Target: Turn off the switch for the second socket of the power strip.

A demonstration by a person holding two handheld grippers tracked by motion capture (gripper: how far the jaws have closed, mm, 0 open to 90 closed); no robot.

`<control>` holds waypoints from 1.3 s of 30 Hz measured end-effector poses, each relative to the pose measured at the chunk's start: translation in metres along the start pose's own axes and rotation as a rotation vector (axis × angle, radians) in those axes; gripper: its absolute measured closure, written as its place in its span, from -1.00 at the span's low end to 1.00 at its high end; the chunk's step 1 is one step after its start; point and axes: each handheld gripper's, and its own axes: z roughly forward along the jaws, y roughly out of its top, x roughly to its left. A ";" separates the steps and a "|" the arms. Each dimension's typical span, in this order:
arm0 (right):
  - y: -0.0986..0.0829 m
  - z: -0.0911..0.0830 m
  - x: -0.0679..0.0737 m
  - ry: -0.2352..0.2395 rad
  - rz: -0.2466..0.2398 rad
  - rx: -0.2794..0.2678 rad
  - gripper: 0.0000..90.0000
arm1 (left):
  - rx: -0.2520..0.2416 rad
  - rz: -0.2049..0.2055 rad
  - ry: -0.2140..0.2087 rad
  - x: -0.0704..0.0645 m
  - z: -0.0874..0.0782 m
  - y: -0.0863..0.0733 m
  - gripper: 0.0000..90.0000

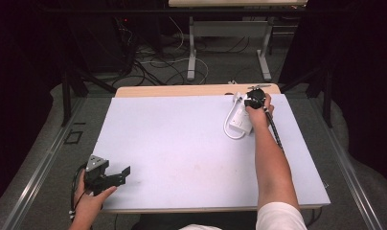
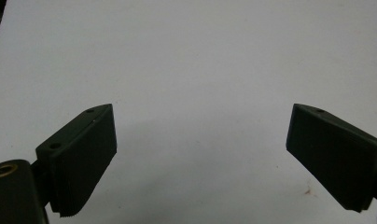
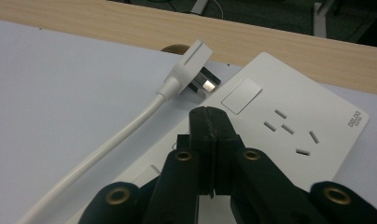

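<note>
Right tool (image 3: 210, 140) pressed together, jaws meeting with nothing between them, hovering over white power strip (image 3: 289, 126) at about one o'clock on the worktop (image 1: 182, 143), near the far edge. Closed tips probably meant as a single blunt point for pushing the switch (image 3: 241, 95) or nudging the strip. White plug (image 3: 191, 65) lying off the strip at its eleven o'clock corner, prongs bare, cord (image 1: 228, 127) looping round toward seven o'clock, so not inserted yet. Left tool (image 1: 108, 176) parked at eight o'clock by the near edge, jaws spread wide, holding nothing, apparently kept clear until needed
</note>
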 end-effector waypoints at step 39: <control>-0.004 0.015 -0.007 -0.009 0.014 -0.052 1.00 | 0.013 -0.004 0.009 0.000 0.000 -0.002 -0.77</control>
